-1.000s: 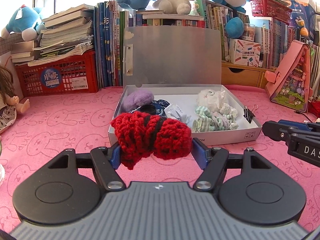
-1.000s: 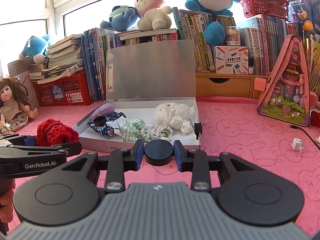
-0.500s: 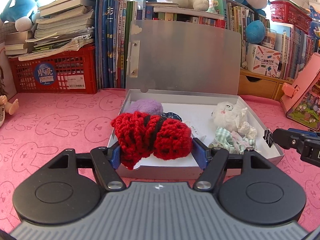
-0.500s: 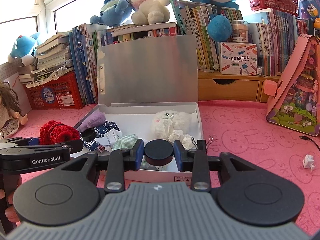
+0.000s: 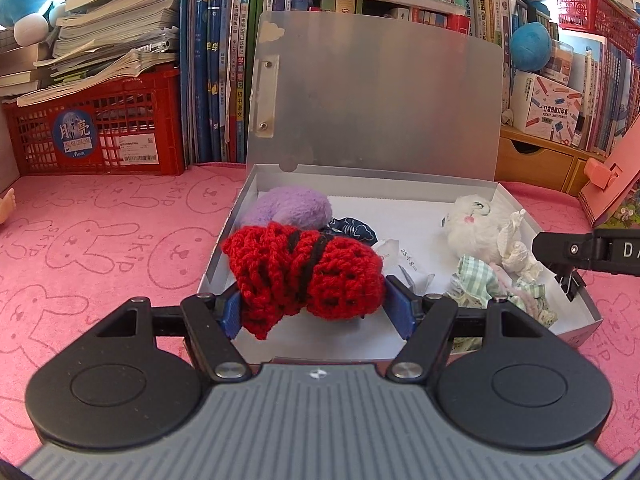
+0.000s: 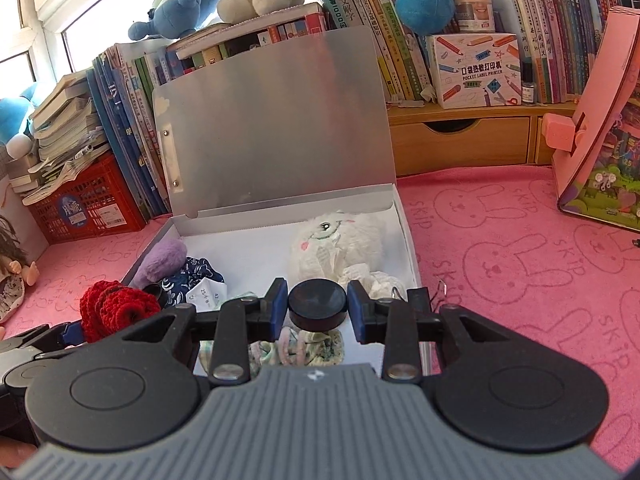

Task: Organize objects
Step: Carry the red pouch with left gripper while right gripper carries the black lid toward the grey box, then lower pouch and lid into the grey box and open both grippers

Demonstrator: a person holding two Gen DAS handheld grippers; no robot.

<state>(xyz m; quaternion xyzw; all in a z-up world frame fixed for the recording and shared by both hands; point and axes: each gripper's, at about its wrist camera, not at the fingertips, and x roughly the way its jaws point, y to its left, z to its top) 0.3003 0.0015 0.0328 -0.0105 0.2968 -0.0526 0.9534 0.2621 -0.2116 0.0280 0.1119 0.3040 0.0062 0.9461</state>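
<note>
Now the left gripper (image 5: 312, 304) clamps red yarn (image 5: 304, 276) over the box (image 5: 576, 332) front edge; the right gripper (image 6: 318, 310) pinches a black puck (image 6: 318, 304) above the right half.

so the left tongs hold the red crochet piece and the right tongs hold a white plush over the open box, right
Not quite: the right tongs hold a black round cap, as the right wrist view shows; the white plush lies in the open box. The left tongs do hold the red crochet piece.

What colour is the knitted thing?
Red with black stripes: the knitted thing, best in the left wrist view.
</note>
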